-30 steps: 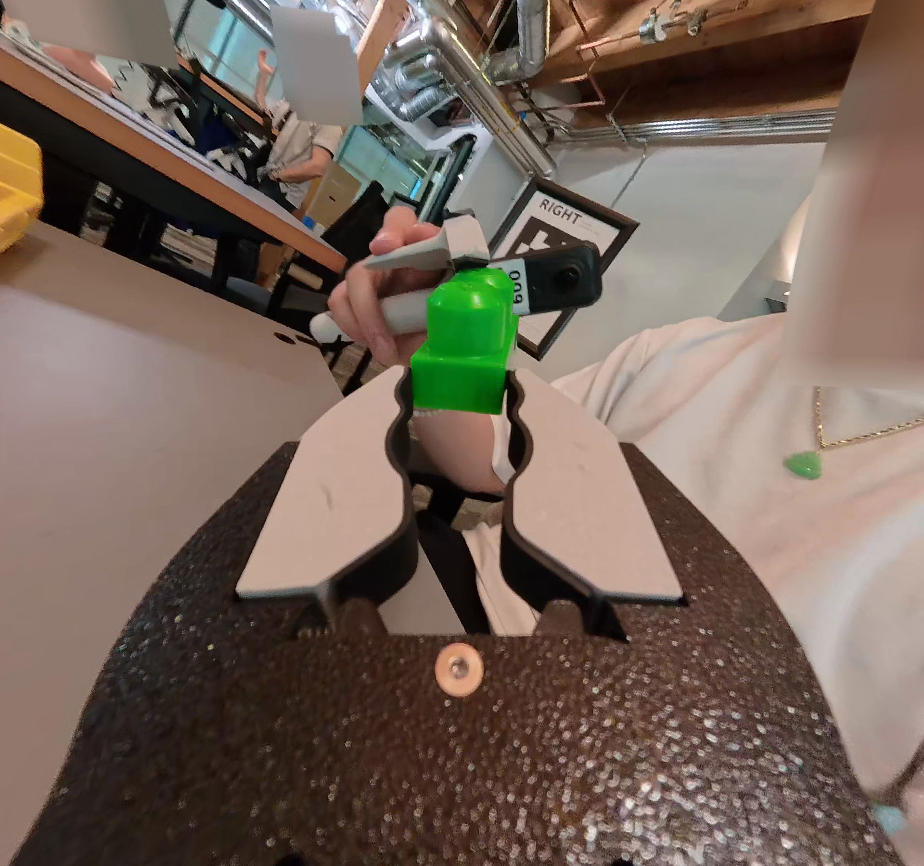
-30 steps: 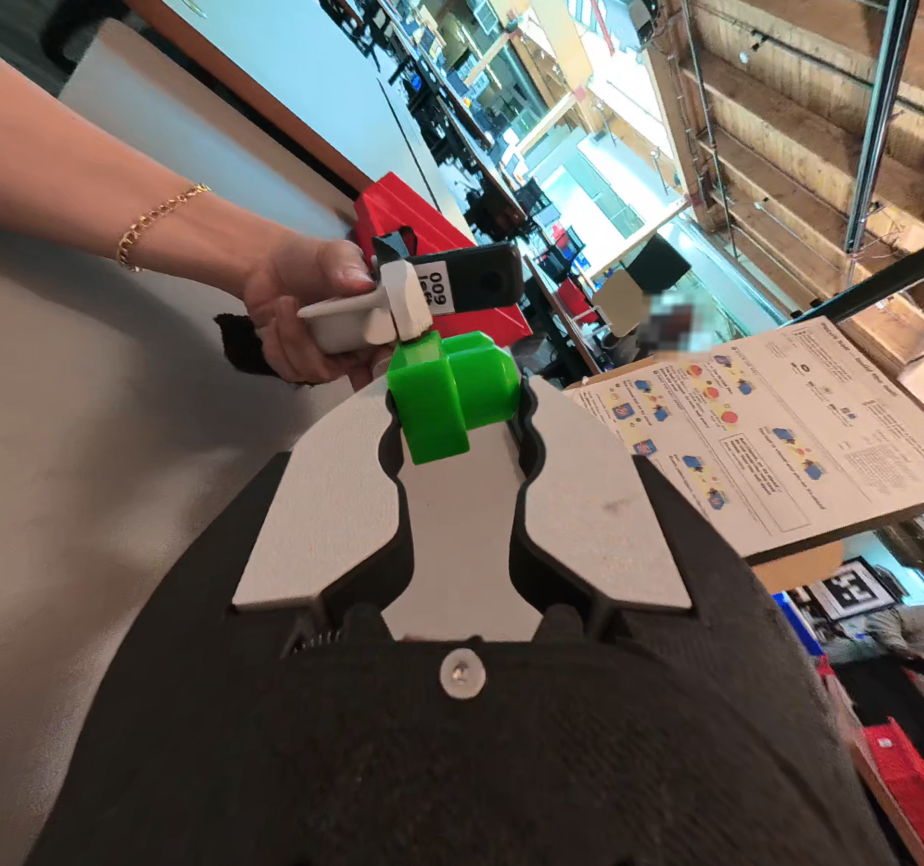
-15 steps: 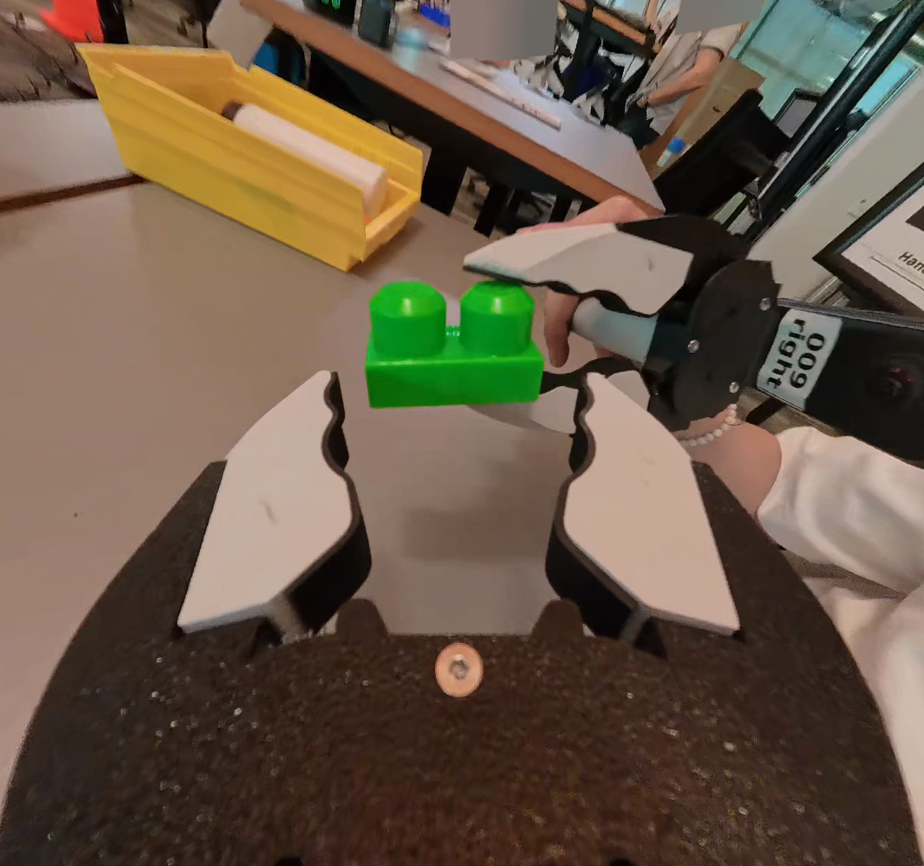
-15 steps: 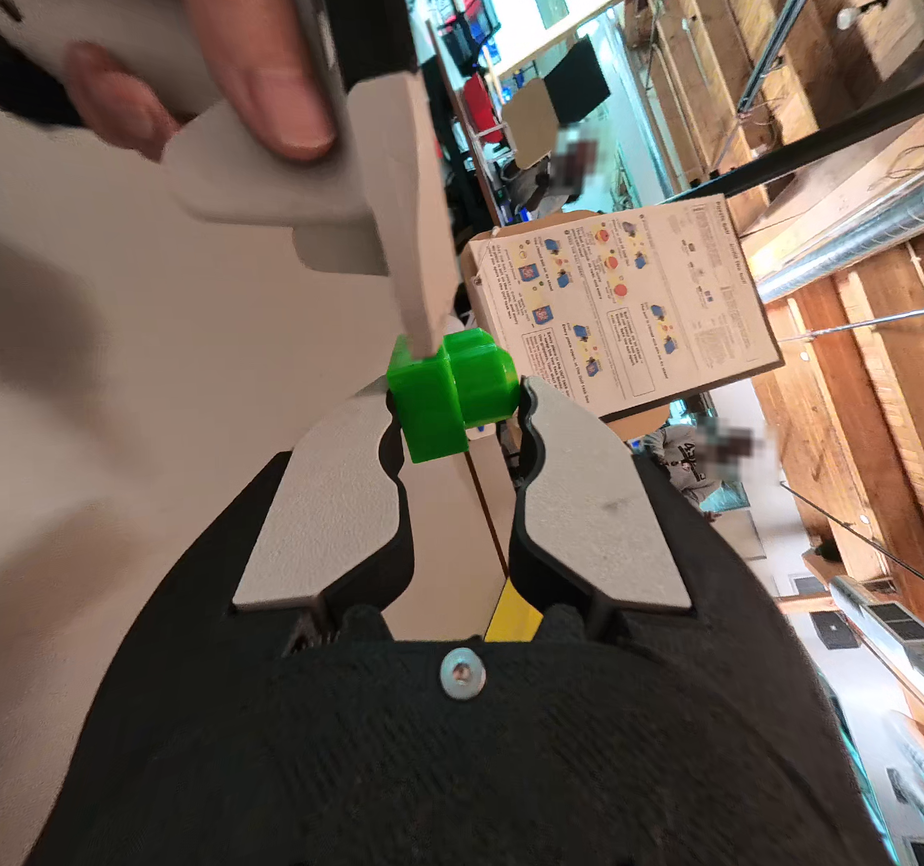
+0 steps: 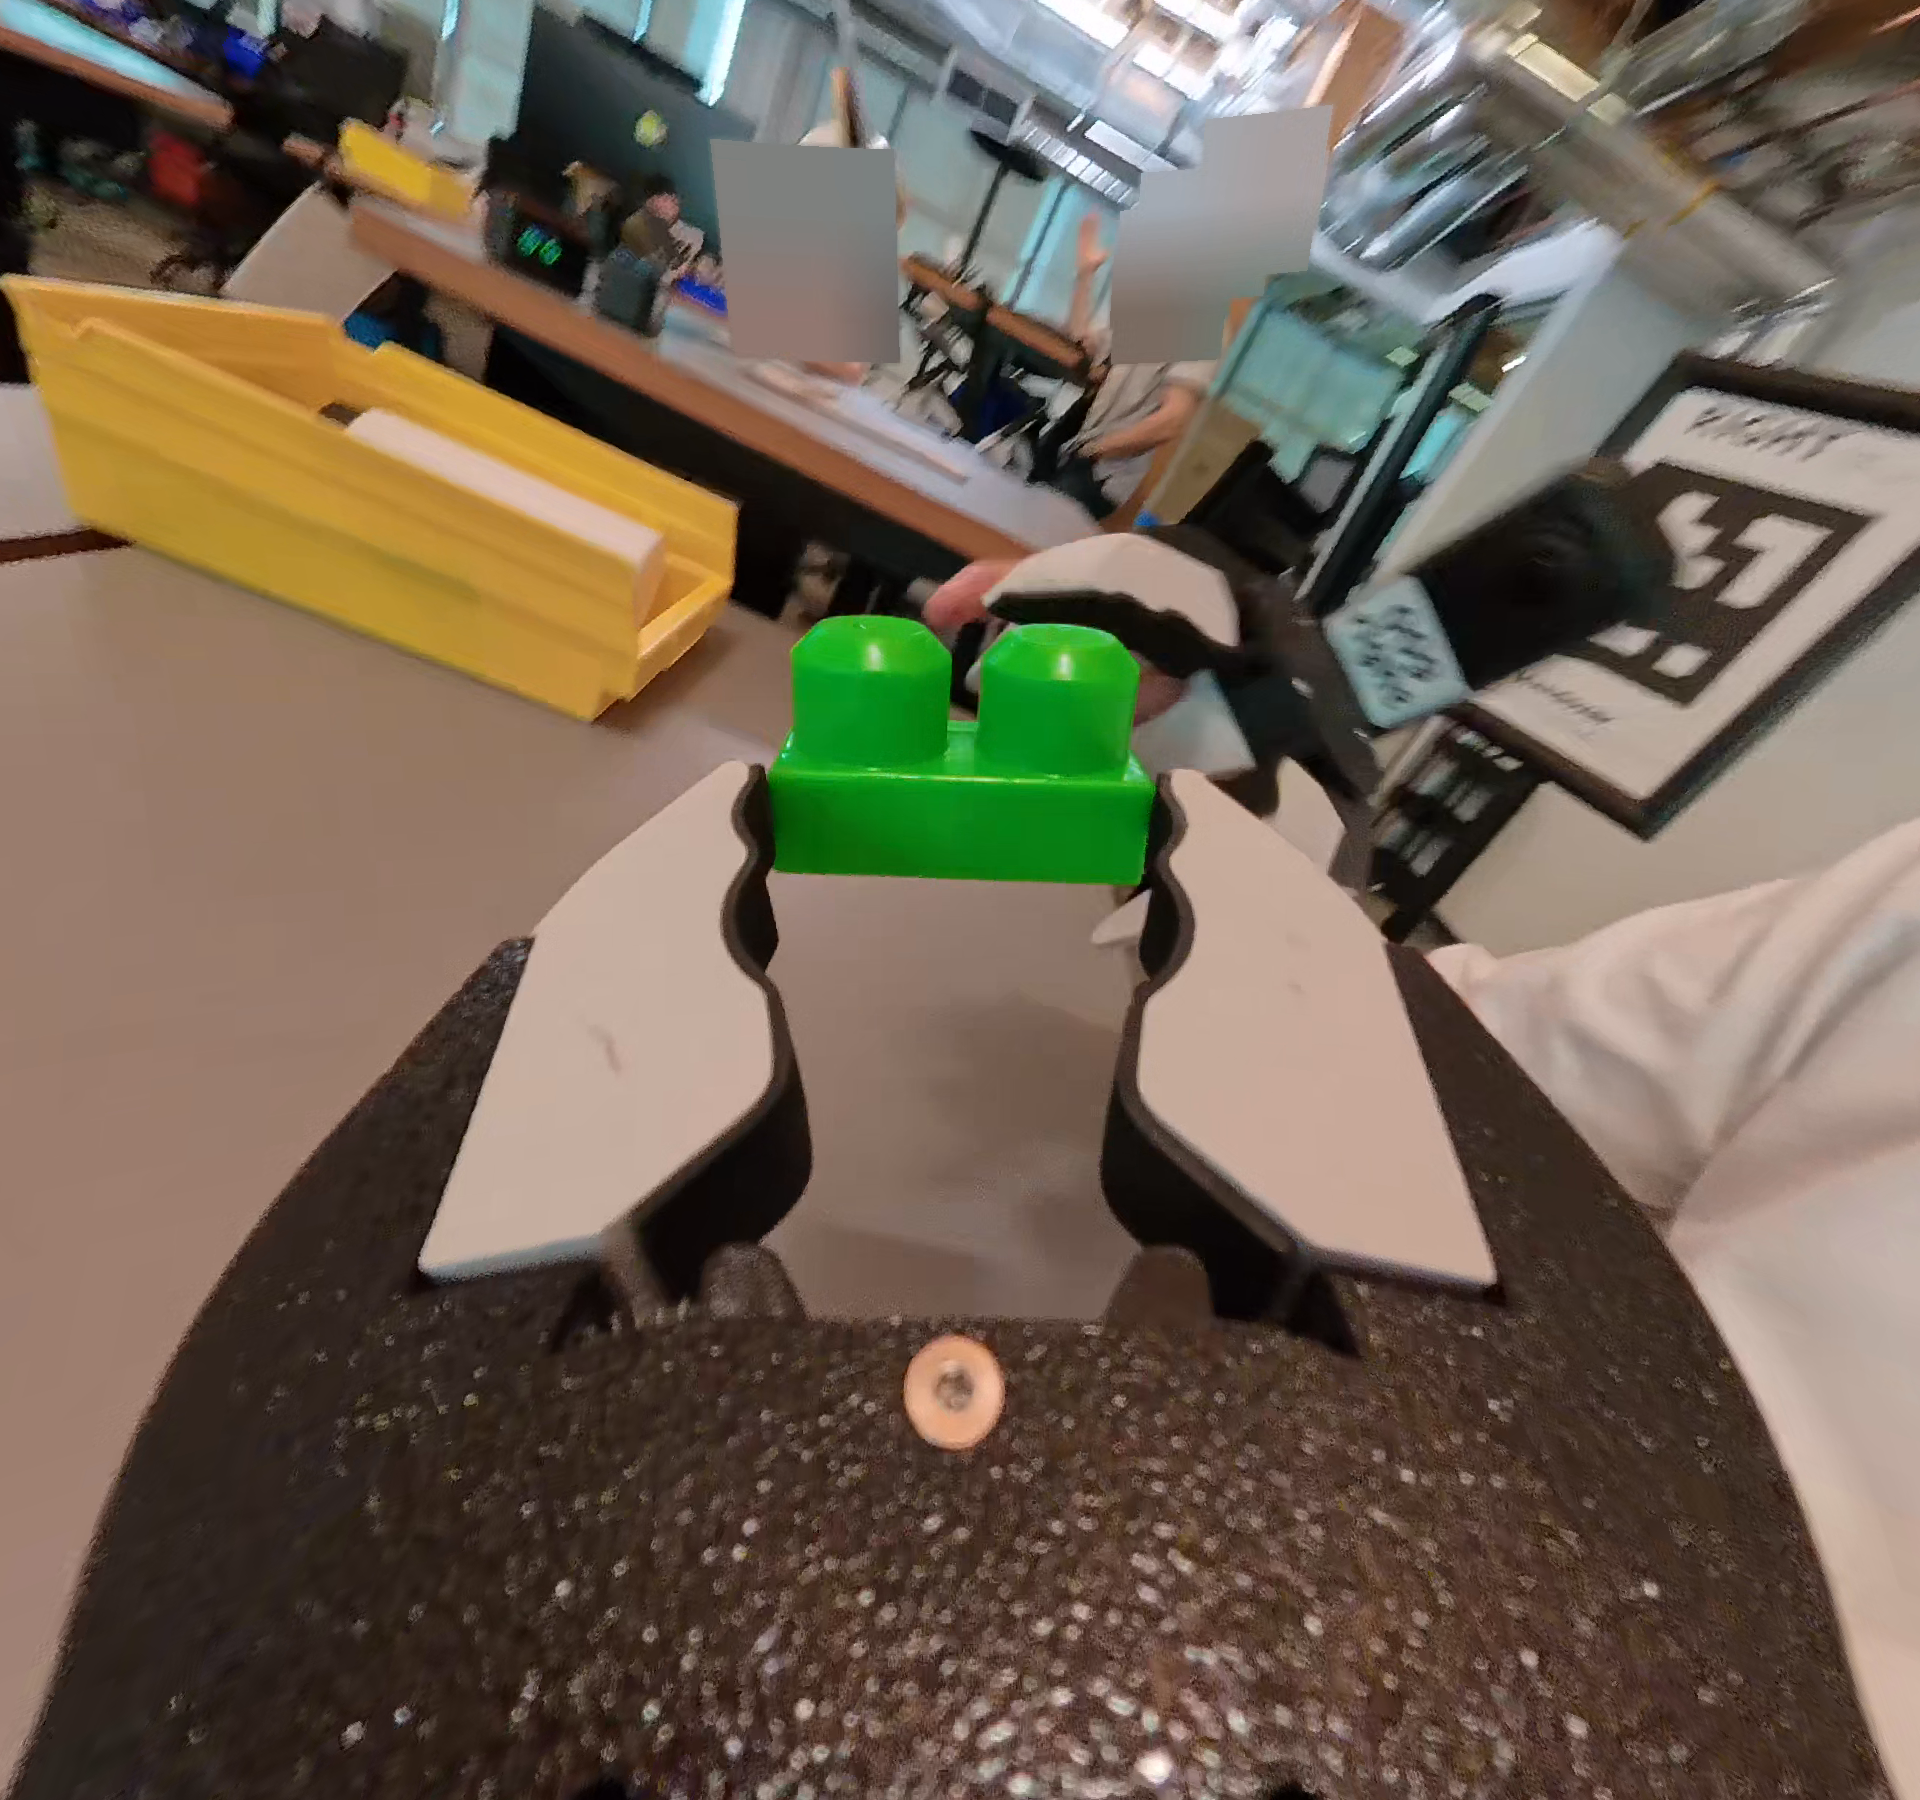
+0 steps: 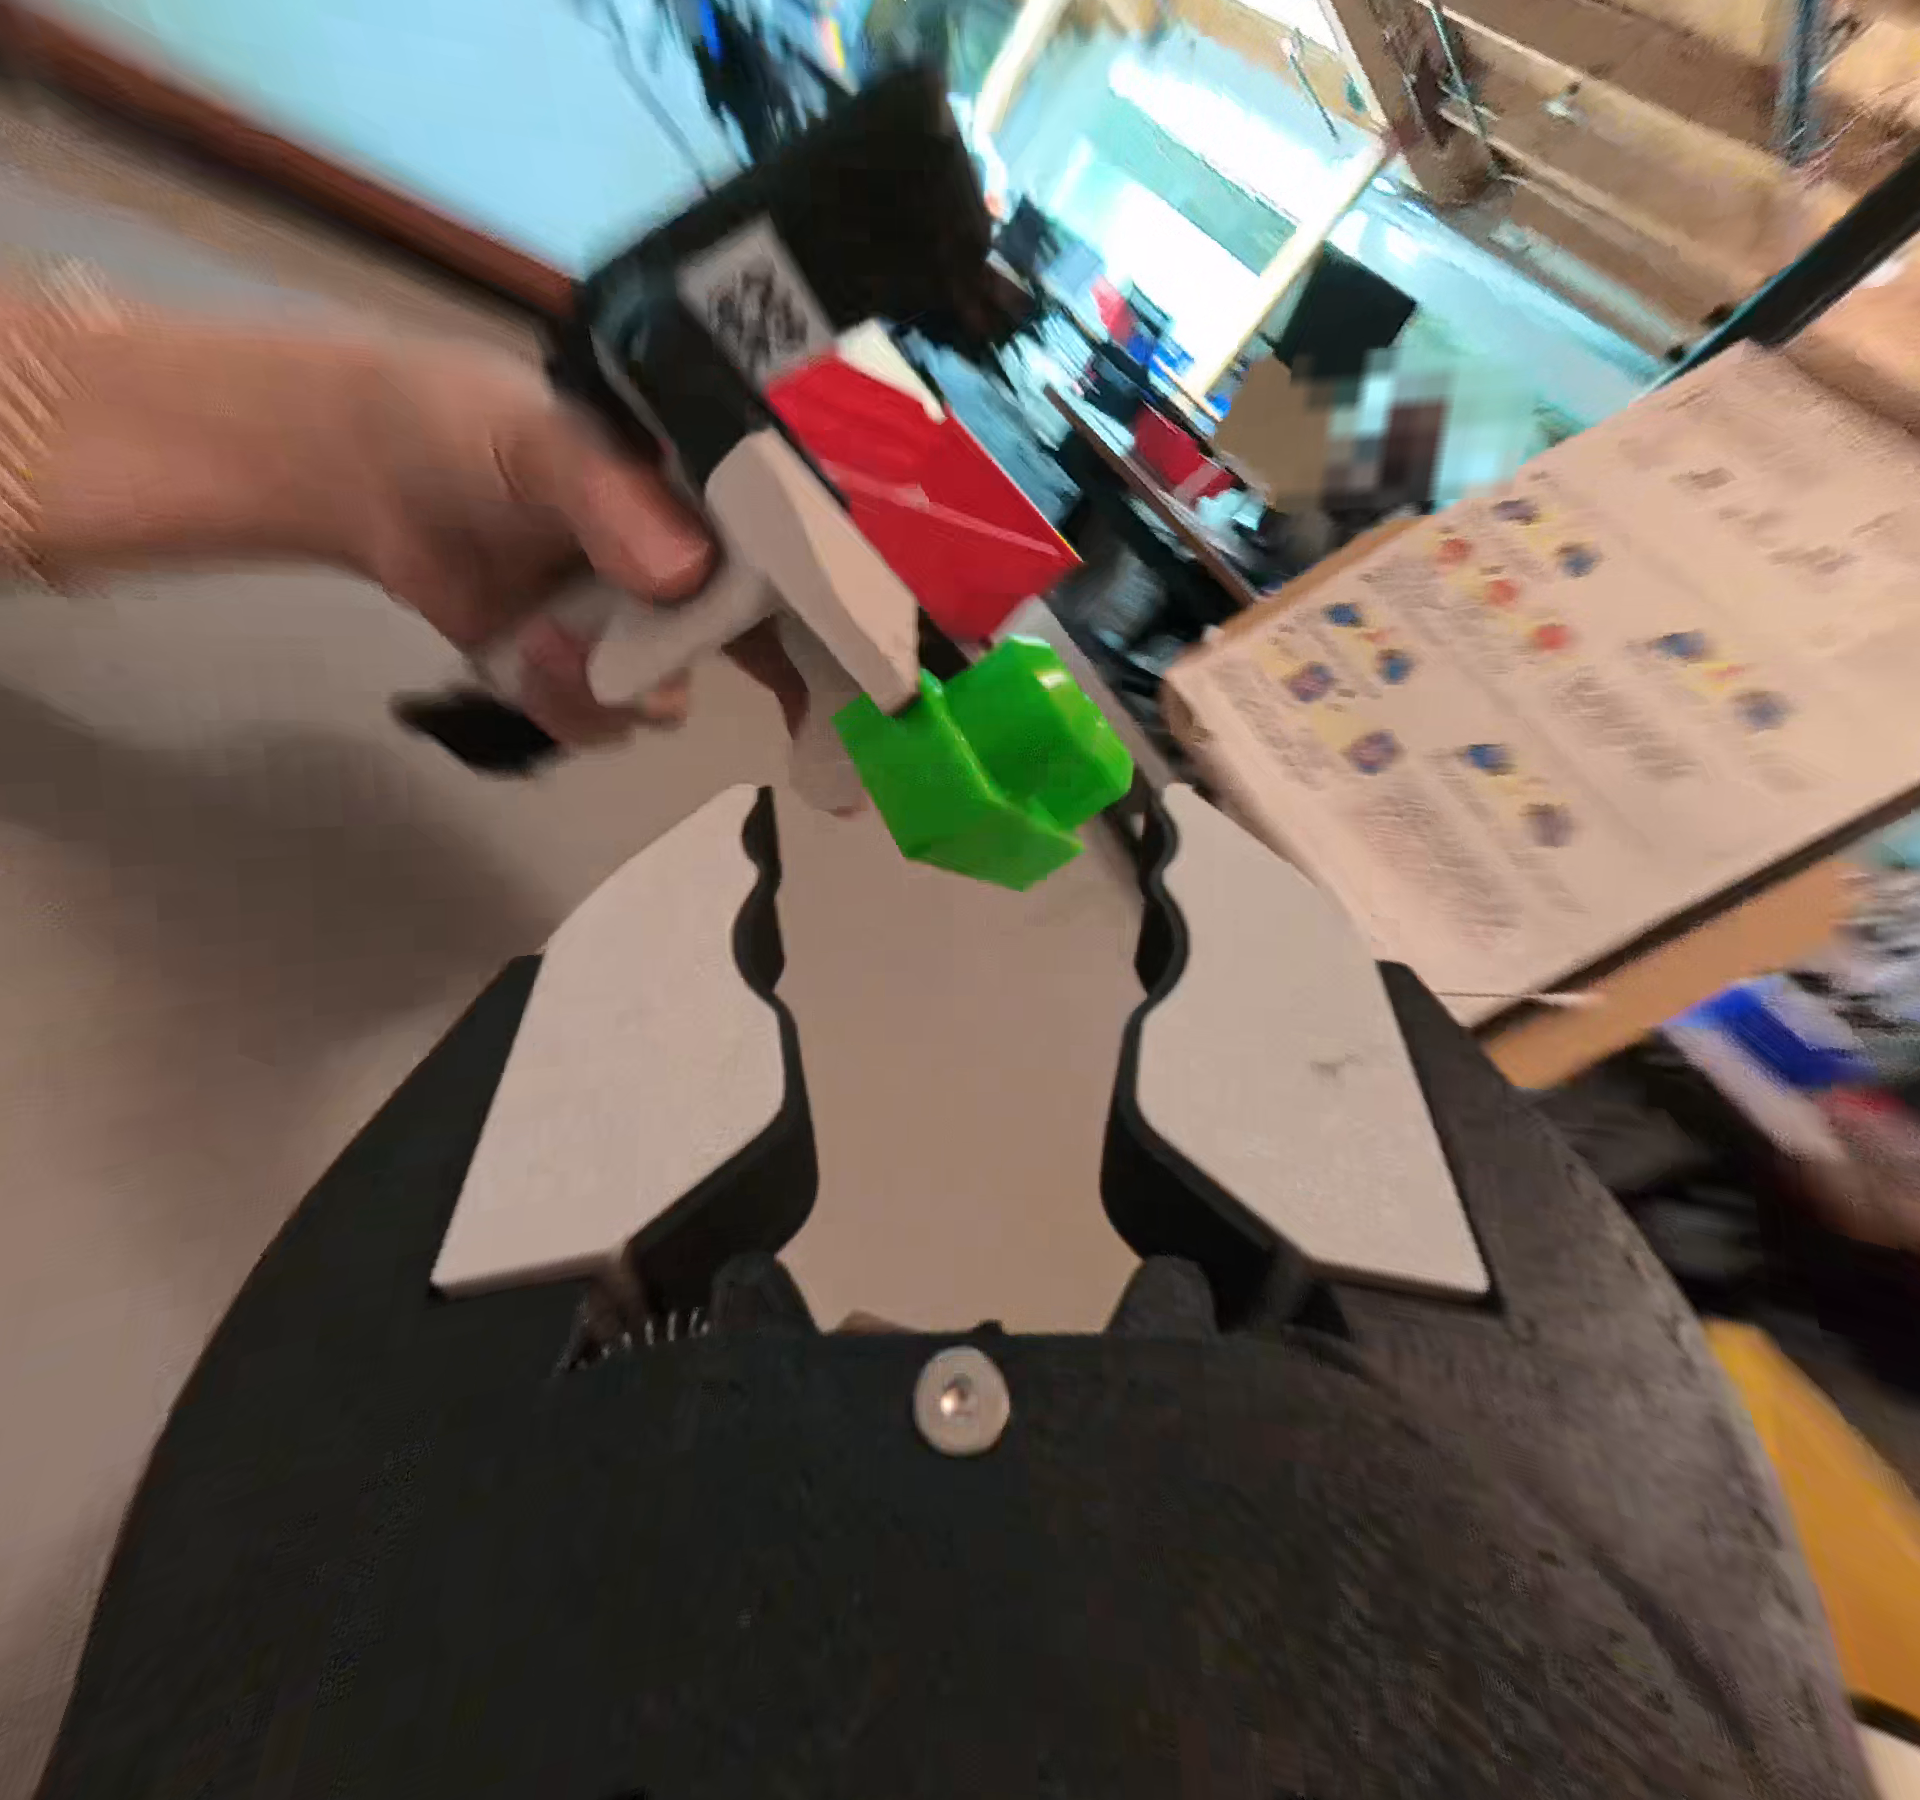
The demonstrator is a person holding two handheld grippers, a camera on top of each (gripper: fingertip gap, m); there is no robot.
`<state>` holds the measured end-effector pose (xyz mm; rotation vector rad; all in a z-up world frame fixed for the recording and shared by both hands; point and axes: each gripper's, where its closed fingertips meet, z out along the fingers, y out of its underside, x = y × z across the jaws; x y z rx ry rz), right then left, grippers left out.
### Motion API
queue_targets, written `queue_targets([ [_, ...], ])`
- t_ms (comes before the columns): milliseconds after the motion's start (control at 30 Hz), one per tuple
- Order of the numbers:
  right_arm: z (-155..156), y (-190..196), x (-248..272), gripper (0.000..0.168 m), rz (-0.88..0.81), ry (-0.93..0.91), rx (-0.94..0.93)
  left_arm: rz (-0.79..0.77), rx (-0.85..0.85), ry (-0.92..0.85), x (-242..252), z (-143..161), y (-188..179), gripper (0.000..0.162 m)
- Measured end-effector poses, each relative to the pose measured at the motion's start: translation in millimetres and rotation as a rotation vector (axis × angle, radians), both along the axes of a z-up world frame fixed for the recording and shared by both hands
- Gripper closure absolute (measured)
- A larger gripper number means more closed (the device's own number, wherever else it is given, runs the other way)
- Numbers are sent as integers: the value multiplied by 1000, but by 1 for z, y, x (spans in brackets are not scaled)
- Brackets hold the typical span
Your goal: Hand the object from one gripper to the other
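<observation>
A green two-stud brick (image 5: 956, 820) sits clamped by its two ends between the fingertips of my left gripper (image 5: 958, 815), held above the beige table (image 5: 260, 919). In the right wrist view the brick (image 6: 977, 784) hangs tilted just beyond my right gripper (image 6: 958, 805), whose jaws stand wide apart and do not touch it. The left gripper's white fingers (image 6: 821, 587) pinch the brick there, with a hand behind them. In the left wrist view the right gripper's fingers (image 5: 1122, 592) are spread just behind the brick's right stud.
A yellow bin (image 5: 312, 503) holding a white block stands on the table at the left. A red bin (image 6: 914, 493) and a board with a printed sheet (image 6: 1558, 659) lie ahead of the right gripper. A framed marker sign (image 5: 1714, 587) and people at desks are behind.
Half a second ago the right gripper held the brick and the left was open. Now the left has closed on the brick's ends and the right has opened and drawn back.
</observation>
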<state>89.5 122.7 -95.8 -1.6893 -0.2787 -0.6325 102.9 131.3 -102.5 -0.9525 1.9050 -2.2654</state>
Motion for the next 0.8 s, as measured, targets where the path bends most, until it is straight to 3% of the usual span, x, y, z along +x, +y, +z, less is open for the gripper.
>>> queue_targets([
  [33, 8, -3, -1, 98, 53, 128, 77, -20, -40, -17, -2, 4, 4, 94],
  [167, 29, -11, 7, 97, 155, 478, 315, -151, -162, -43, -14, 10, 7, 94],
  [300, 5, 8, -7, 84, 217, 604, 213, -254, -187, -102, -25, 4, -4, 93],
  [467, 0, 14, -15, 88, 275, 779, 189, -271, -183, -166, -29, 2, -8, 94],
  [600, -2, 12, -14, 99, 282, 788, 182, -261, -175, -175, -28, 2, -5, 94],
  [800, -3, 12, -11, 99, 266, 734, 173, -187, -121, -188, -24, 5, -1, 94],
])
